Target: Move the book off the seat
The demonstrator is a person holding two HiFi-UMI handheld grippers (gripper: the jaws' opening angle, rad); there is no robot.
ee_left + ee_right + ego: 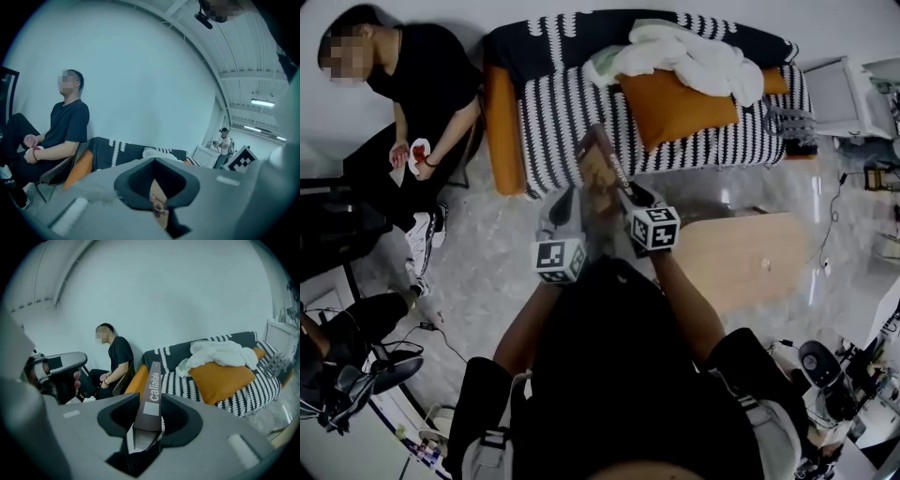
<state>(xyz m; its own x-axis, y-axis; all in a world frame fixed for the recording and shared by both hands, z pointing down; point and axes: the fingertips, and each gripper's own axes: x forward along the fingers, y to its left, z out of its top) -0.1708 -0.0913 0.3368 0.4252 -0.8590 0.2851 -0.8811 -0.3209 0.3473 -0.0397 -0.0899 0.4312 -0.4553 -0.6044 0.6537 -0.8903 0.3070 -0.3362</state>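
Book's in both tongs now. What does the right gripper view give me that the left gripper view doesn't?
Only the right gripper view: the book's printed spine, upright in the right tongs, and the sofa's striped seat under the orange cushion. Only the left gripper view: a standing person far back, and ceiling lights. Both: the seated person, the sofa's dark back, the white blanket, and the book, clamped in the left tongs too.
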